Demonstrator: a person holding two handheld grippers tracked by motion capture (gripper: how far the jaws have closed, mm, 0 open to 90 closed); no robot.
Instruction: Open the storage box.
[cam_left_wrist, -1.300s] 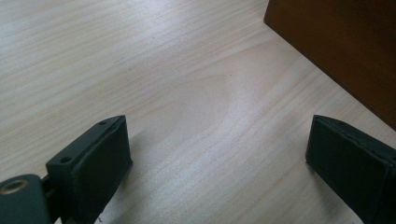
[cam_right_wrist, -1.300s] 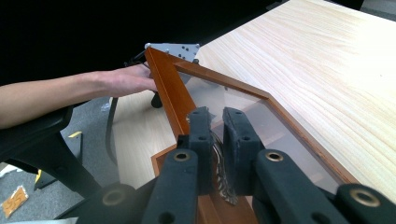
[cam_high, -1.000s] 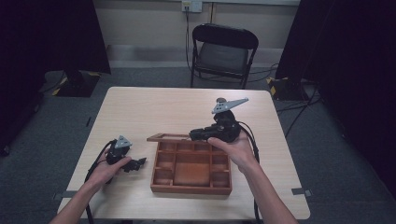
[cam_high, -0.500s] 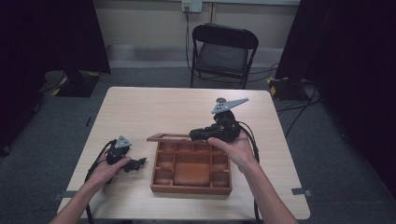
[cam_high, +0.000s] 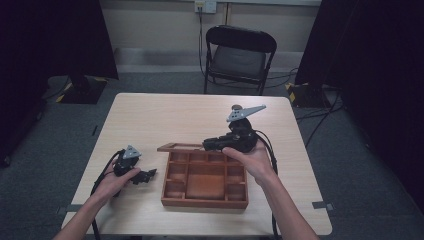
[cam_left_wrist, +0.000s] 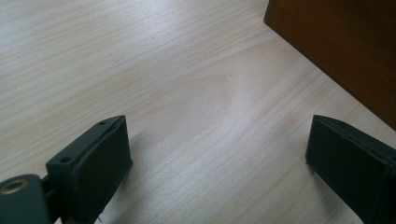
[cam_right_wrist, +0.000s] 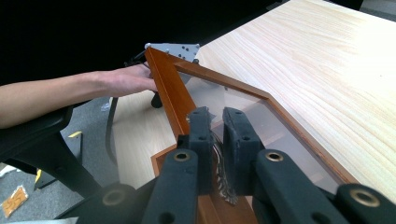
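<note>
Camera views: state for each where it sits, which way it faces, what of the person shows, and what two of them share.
High view: above the person's side, facing forward and down on the table; both forearms, left gripper and right gripper show.
Left gripper view: rides the left gripper, aimed low across the tabletop; its fingers stand apart beside the wooden box.
Right gripper view: rides the right gripper, looking along the glass lid it clamps; the left hand shows beyond.
Shared: high and left gripper views both show the wooden box.
</note>
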